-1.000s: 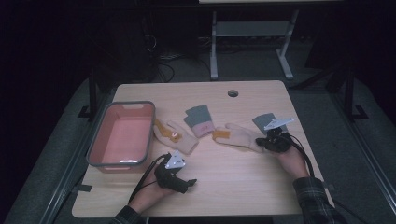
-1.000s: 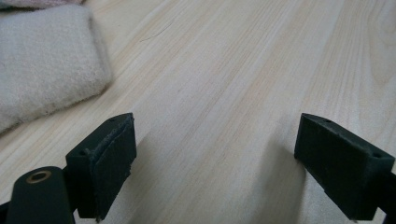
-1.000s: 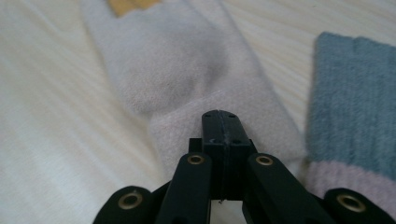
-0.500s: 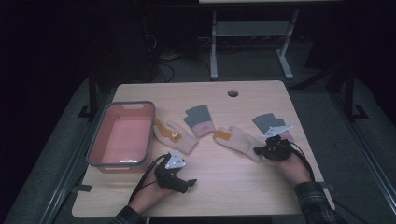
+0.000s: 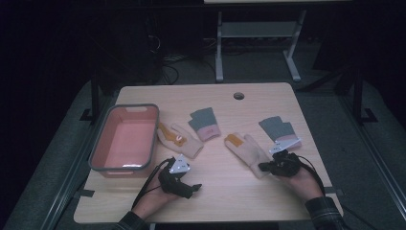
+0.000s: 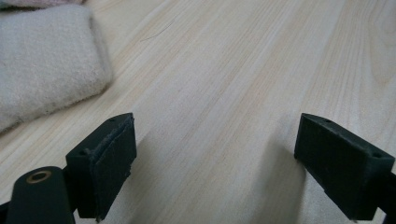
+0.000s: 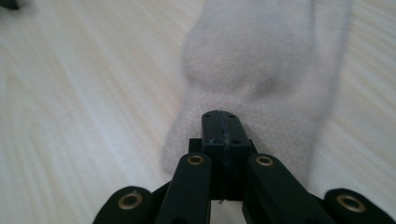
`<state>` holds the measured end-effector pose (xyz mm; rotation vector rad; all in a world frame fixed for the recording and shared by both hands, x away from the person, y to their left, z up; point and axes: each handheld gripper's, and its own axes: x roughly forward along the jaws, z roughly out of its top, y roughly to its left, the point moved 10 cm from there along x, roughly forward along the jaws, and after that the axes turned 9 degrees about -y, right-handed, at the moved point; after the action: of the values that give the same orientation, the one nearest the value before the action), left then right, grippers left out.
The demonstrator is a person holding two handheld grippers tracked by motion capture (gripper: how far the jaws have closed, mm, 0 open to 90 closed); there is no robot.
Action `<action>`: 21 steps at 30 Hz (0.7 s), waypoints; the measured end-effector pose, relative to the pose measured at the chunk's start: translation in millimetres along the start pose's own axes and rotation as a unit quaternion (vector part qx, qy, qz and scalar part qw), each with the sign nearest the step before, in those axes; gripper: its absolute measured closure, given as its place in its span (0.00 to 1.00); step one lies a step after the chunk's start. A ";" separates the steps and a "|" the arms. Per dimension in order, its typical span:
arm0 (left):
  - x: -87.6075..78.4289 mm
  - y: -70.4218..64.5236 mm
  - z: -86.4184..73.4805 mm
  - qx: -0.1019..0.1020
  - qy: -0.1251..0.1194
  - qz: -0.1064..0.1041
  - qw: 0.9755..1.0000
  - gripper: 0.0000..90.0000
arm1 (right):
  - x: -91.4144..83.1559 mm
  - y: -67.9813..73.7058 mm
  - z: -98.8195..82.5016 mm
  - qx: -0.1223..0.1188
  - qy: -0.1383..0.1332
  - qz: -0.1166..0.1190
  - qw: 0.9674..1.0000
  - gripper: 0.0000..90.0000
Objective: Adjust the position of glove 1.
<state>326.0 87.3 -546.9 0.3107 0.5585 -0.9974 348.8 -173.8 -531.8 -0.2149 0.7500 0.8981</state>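
Now: right gripper (image 7: 223,140) pinched tight on cream sock (image 5: 248,149) cuff, near table (image 5: 268,103) edge | left gripper (image 6: 212,154) wide open, holding nothing | tip: drag slowly, lift a bit (sock may slip) toward pink bin (image 5: 98,148).

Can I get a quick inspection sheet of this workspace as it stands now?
Surface: wooden table, with a round hole near the far edge.
Job's things: cream sock with orange toe lying flat at right; its cuff end is pinched by the right tool.
Clutter: second cream sock near centre; grey-pink sock; grey sock; pink bin at left, nothing seen inside.
Grippers: right tool shut on the sock cuff; left tool open, over bare wood beside the second sock.
Cables: black cable trails from the left tool; more cables on the floor beyond.
Surroundings: dark room, metal frame behind the table.
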 end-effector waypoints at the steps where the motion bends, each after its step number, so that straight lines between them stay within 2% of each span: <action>1: 0.0 0.0 0.0 0.000 0.000 0.000 1.000 0.14 | -0.7 3.1 -0.7 -0.002 0.004 0.003 1.000 1.00; 7: 0.1 0.1 0.0 0.001 0.000 0.000 1.000 0.14 | -1.7 17.2 -3.0 -0.011 0.006 0.020 1.000 1.00; 9: 0.1 0.1 0.0 0.001 0.000 0.000 1.000 0.14 | -3.4 16.6 -0.6 -0.015 0.001 0.017 1.000 1.00; 12: 0.1 0.1 0.0 0.000 0.000 0.000 1.000 0.14 | -8.7 10.6 6.7 -0.013 -0.013 0.004 1.000 1.00; 17: 0.1 0.1 0.0 0.000 0.000 0.000 1.000 0.14 | -12.2 -10.8 15.1 -0.014 -0.027 -0.025 0.999 1.00; 21: 0.1 0.1 0.0 0.000 0.000 0.000 1.000 0.14 | -13.3 -21.7 15.4 -0.009 -0.028 -0.039 0.999 1.00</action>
<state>326.1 87.3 -547.0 0.3108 0.5579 -0.9972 368.0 -188.5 -514.4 -0.2332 0.6761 0.8333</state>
